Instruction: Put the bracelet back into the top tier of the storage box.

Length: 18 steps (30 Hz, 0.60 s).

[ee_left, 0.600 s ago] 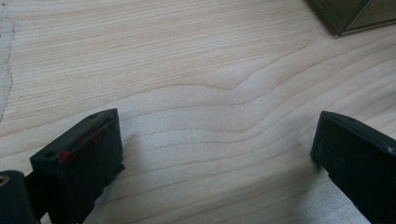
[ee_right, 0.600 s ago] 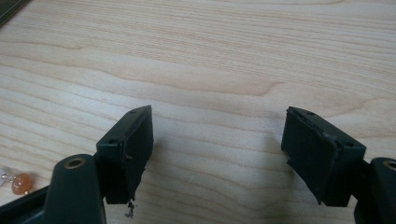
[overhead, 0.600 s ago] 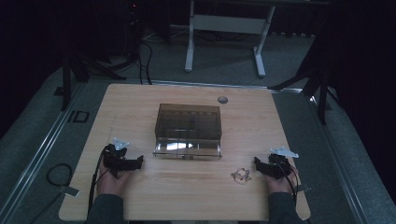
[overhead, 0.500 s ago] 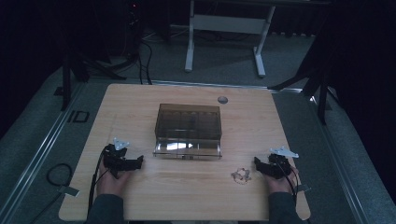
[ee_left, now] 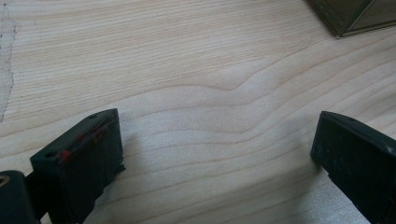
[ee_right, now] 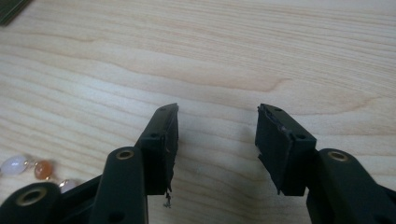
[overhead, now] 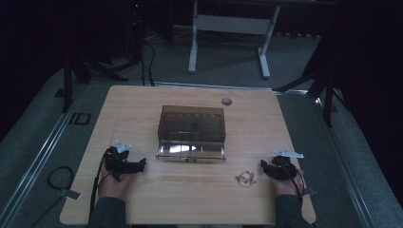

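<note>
Both grippers sit idle on the light wooden table [overhead: 190,199]. Left gripper [overhead: 141,164] is spread wide over bare wood, nothing between the jaws. Right gripper [ee_right: 217,128] is half spread, also empty. The small beaded bracelet with pale and orange stones [overhead: 245,178] lies just beside the right gripper, on its left, near the front edge. The smoked-brown transparent plastic box [overhead: 192,123] with its clear drawer [overhead: 190,152] pulled out sits mid-table, well apart. My read: swing the right gripper left, come down over a bunched section of beads, not a single strand. Close slowly, pads flat to the wood, then lift straight up before heading for the drawer.
</note>
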### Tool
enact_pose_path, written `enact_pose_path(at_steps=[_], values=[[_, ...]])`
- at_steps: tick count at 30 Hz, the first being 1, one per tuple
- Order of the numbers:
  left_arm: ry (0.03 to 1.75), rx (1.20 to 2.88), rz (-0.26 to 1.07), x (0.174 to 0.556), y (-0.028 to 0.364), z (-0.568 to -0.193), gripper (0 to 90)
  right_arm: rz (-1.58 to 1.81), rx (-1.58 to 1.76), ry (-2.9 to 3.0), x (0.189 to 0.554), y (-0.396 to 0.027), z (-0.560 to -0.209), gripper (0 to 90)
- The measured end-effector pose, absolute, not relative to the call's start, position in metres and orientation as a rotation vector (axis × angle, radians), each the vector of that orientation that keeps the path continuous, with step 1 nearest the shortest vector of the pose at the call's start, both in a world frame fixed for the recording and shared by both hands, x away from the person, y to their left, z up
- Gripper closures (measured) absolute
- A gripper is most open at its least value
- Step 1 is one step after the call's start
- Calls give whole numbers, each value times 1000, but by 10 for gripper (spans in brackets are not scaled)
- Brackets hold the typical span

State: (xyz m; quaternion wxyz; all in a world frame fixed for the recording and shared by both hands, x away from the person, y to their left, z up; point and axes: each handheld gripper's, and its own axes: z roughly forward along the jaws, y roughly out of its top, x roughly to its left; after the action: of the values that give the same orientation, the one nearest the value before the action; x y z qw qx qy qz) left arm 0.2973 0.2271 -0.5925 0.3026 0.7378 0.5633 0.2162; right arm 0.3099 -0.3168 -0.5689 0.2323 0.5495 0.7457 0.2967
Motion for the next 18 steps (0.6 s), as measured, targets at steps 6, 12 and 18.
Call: enact_pose_path(at_steps=[6, 12, 18], values=[[1494, 1956, 573, 297, 227, -592, 23, 771, 1487, 2127, 314, -317, -564, 505], [1493, 1956, 573, 297, 227, -592, 23, 736, 1443, 2156, 315, -314, -557, 504], [1494, 1956, 573, 297, 227, -592, 22, 745, 1396, 2257, 316, -309, -547, 476]])
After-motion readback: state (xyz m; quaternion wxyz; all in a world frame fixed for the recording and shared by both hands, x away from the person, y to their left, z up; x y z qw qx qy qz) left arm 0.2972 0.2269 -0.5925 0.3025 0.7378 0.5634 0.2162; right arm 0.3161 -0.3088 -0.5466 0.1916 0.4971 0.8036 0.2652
